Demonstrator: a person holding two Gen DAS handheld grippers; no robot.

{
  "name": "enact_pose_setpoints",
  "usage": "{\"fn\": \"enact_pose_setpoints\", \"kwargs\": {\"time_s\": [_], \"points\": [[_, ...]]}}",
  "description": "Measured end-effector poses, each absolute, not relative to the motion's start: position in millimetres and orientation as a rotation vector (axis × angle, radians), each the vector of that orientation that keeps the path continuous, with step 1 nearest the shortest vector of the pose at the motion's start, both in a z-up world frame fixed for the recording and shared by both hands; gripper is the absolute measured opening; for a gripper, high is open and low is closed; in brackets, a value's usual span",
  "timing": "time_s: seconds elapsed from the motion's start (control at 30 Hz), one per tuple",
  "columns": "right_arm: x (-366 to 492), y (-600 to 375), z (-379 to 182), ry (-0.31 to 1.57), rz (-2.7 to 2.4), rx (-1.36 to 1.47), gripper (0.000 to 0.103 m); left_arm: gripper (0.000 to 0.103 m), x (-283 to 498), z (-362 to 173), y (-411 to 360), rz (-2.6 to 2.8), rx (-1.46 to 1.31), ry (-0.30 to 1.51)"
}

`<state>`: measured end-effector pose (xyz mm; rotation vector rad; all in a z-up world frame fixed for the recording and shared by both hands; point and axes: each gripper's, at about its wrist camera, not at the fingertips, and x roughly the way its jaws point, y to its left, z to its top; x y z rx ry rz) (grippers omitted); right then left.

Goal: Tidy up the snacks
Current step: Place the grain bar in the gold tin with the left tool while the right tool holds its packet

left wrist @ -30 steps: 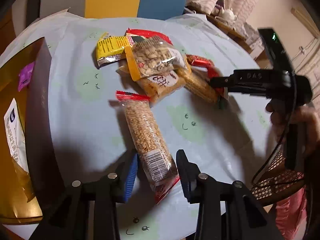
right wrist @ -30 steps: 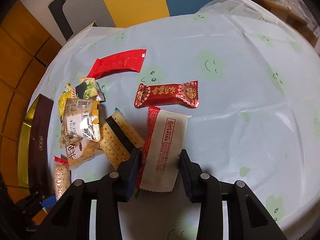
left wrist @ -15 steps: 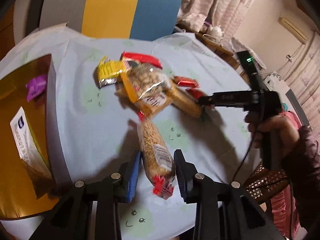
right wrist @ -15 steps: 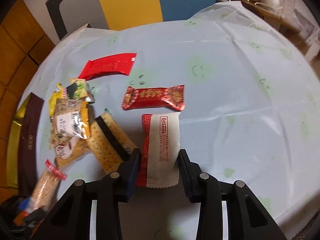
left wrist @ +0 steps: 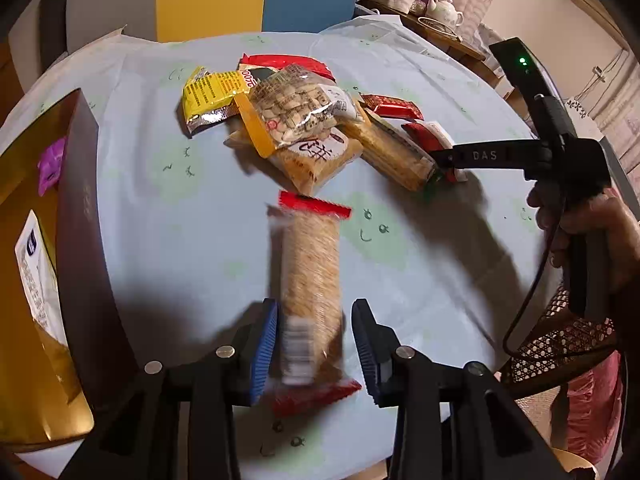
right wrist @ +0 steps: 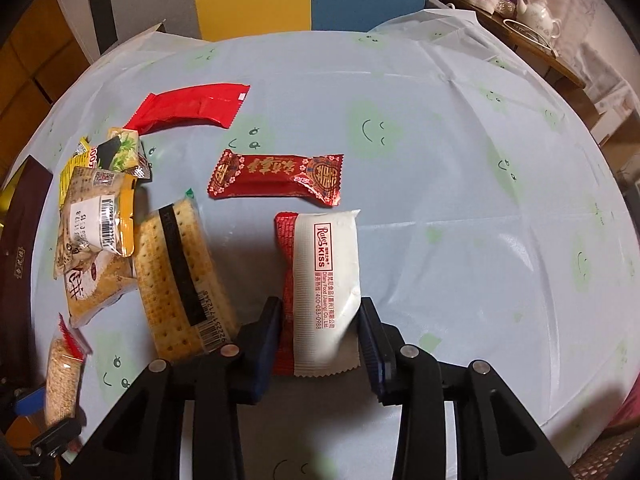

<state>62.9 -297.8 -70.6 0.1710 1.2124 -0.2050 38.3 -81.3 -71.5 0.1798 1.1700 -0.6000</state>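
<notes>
My left gripper (left wrist: 314,340) is shut on a long clear packet of tan crackers with red ends (left wrist: 310,280), blurred by motion and held over the table. My right gripper (right wrist: 320,336) is shut on a white and red Rose Kiss packet (right wrist: 324,280). A pile of snacks lies on the light blue tablecloth: a yellow packet (left wrist: 208,94), a clear bag of peanuts (left wrist: 296,110), a cracker pack with a black band (right wrist: 178,276), a red candy wrapper (right wrist: 276,176) and a plain red packet (right wrist: 188,108).
A gold box with a dark brown wall (left wrist: 82,240) stands at the table's left edge, holding a purple packet (left wrist: 50,164) and a white packet (left wrist: 36,276). A teapot (right wrist: 540,16) sits on a side table at the back right. A wicker chair (left wrist: 560,344) is at the right.
My left gripper has lifted the cracker packet off the table and swung it upright in view. My right gripper has closed on the Rose Kiss packet and drawn it slightly back.
</notes>
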Motion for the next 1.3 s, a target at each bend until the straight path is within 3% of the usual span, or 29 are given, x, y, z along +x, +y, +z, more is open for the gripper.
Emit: {"fn": "enact_pose_setpoints", "kwargs": {"time_s": [0.1,0.13,0.3,0.67,0.97,1.13,1.3], "points": [[66.8,-293.9,-71.6,1.213,-0.203,0.165,0.041,0.037,41.1,-73.3,-84.0,-0.597,0.188,1.16],[66.7,-293.8,-71.3,1.212,-0.203,0.157,0.041,0.03,41.2,-73.7,-84.2,-0.593,0.192,1.152],[64.9,-282.2,-70.7,1.208,-0.206,0.095,0.039,0.03,34.0,-66.3,-68.4,-0.596,0.119,1.119],[60.6,-270.3,-72.5,1.198,-0.207,0.071,0.039,0.03,54.2,13.4,45.5,-0.456,-0.244,0.907],[61.0,-265.1,-72.7,1.197,-0.206,0.062,0.039,0.03,122.2,-26.2,96.2,-0.249,-0.467,1.034],[61.2,-265.0,-72.8,1.197,-0.206,0.066,0.039,0.04,142.0,-48.3,102.3,-0.247,-0.588,1.115],[60.5,-262.9,-73.6,1.196,-0.205,0.054,0.04,0.04,125.6,-44.6,92.1,-0.205,-0.445,1.087]]}}
